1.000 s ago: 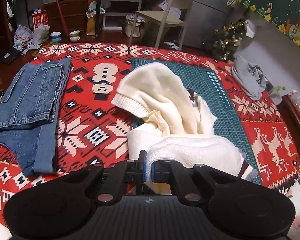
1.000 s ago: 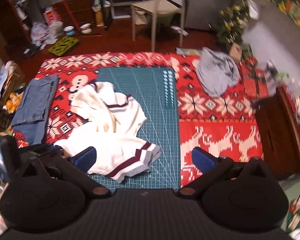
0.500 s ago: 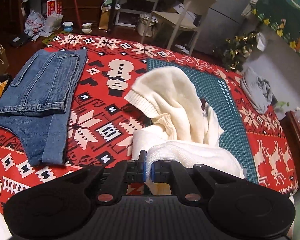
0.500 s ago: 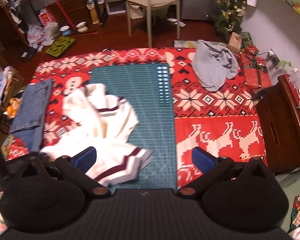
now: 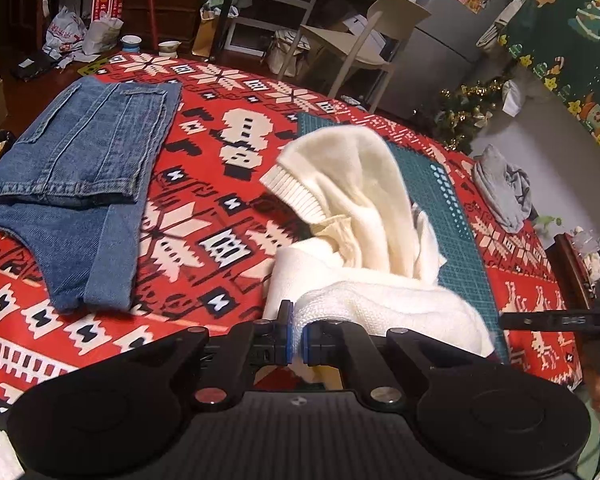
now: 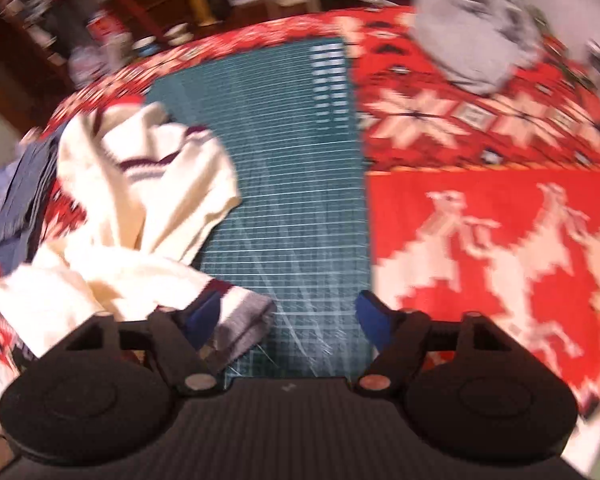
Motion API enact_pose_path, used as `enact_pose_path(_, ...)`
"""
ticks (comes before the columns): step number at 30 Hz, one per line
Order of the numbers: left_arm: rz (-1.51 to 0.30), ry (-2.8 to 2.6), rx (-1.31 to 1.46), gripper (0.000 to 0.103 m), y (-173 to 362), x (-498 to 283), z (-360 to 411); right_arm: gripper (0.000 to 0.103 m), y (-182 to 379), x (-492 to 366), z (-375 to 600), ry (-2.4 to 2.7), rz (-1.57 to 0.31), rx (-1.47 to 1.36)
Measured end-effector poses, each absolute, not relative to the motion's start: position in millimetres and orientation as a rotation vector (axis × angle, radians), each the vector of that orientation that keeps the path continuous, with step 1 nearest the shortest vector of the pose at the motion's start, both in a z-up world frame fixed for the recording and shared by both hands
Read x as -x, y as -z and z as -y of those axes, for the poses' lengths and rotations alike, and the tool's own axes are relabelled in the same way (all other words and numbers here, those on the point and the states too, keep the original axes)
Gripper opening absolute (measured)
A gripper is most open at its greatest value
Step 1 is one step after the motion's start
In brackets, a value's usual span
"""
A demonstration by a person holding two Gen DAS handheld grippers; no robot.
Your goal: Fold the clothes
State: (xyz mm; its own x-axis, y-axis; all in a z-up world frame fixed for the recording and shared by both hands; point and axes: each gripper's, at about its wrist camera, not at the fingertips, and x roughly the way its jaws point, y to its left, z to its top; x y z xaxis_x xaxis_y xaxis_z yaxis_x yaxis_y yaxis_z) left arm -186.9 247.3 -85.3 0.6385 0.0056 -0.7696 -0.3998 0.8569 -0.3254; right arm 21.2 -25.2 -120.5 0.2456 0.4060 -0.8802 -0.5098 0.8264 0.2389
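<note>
A cream knitted sweater [image 5: 356,200] with maroon stripes lies crumpled across the green cutting mat [image 5: 452,216] and the red patterned cloth. My left gripper [image 5: 296,338] is shut on a fold of its near edge, and the knit bulges up just beyond the pads. In the blurred right wrist view the sweater [image 6: 140,200] spreads to the left. My right gripper [image 6: 288,316] hangs low over the mat [image 6: 292,184], its jaws closing. The striped hem [image 6: 244,312] lies by the left fingertip, not pinched.
Folded blue jeans [image 5: 76,184] lie on the red cloth [image 5: 204,240] at the left. A grey garment [image 6: 476,40] is bunched at the far right. A chair [image 5: 364,40], shelves and floor clutter stand beyond the table. A dark wooden piece [image 5: 572,264] borders the right side.
My right gripper has dropped sharply toward the mat and its jaws have narrowed; its view is now blurred. The left gripper shifted a little, still gripping the sweater edge.
</note>
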Motion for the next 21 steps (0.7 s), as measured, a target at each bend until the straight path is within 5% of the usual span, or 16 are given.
enact_pose_path(3, -0.864, -0.256, 0.506, 0.004, 90.8, 193.7, -251.6, 0.045, 136.8, -17.0, 3.1, -0.745, -1.122, 0.159)
enact_pose_path(11, -0.883, -0.282, 0.524, 0.004, 104.6, 201.2, -260.0, 0.042, 146.1, -2.5, -48.7, -1.032, -1.000, 0.336)
enact_pose_path(15, -0.877, -0.282, 0.513, 0.004, 104.9, 196.0, -260.5, 0.008, 143.9, -2.8, -47.6, -1.014, -1.015, 0.315)
enact_pose_path(21, -0.808, -0.128, 0.503, 0.004, 92.2, 171.9, -242.8, 0.008, 121.8, -4.9, -2.7, -0.893, -0.996, 0.217)
